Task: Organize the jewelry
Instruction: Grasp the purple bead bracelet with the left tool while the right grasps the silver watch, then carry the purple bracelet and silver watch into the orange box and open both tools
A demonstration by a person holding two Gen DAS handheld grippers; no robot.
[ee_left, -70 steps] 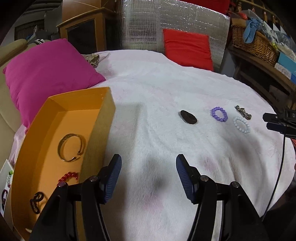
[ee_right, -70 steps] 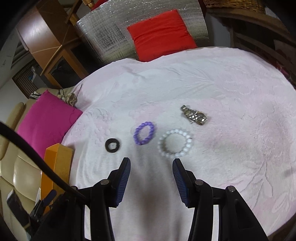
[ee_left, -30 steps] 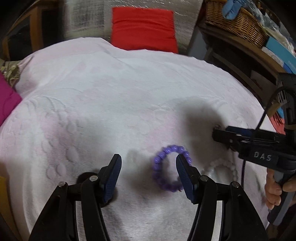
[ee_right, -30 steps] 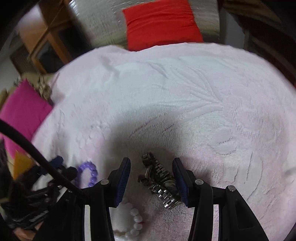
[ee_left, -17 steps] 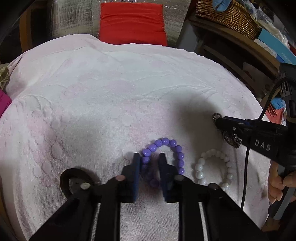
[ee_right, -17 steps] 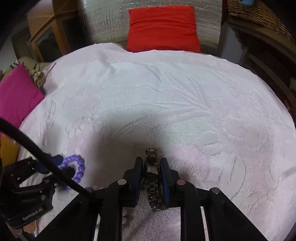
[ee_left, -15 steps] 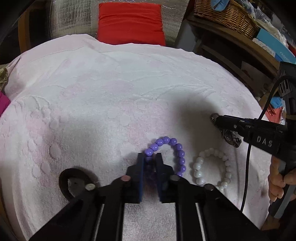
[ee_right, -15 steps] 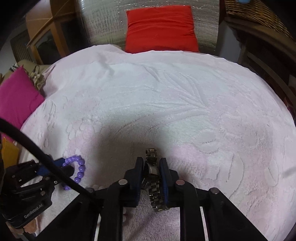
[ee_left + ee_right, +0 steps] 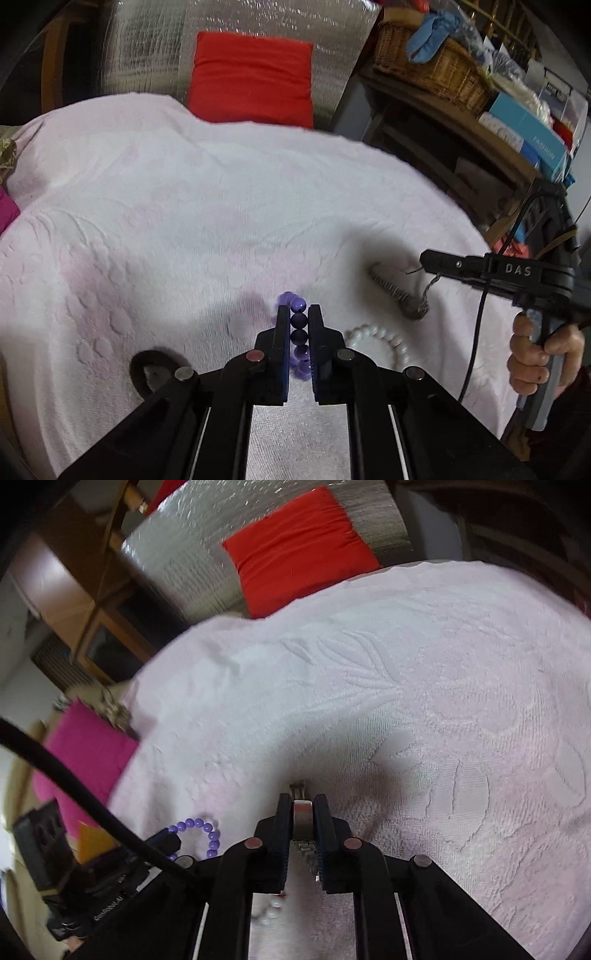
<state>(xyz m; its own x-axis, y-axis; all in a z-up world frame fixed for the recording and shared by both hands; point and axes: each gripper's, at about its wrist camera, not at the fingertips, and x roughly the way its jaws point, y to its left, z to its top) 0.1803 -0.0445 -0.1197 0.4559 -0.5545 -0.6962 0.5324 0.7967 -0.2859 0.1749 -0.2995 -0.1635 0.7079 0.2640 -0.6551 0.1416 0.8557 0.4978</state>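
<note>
My left gripper (image 9: 298, 314) is shut on the purple bead bracelet (image 9: 297, 320) and holds it lifted edge-on above the white bedspread (image 9: 184, 229); the bracelet also shows in the right wrist view (image 9: 207, 834). My right gripper (image 9: 302, 805) is shut on the silver metal watch (image 9: 302, 819), which hangs from it in the left wrist view (image 9: 397, 291). A white bead bracelet (image 9: 376, 341) and a black ring-shaped piece (image 9: 147, 371) lie on the bedspread beside my left gripper.
A red cushion (image 9: 251, 79) leans on a silver foil panel at the back. A pink cushion (image 9: 85, 753) lies at the left, with a corner of the orange box (image 9: 90, 842) near it. A shelf with a wicker basket (image 9: 432, 68) stands at the right.
Both grippers closed, the left on the purple bracelet and the right on the watch. Both pieces have since been lifted off the bedspread.
</note>
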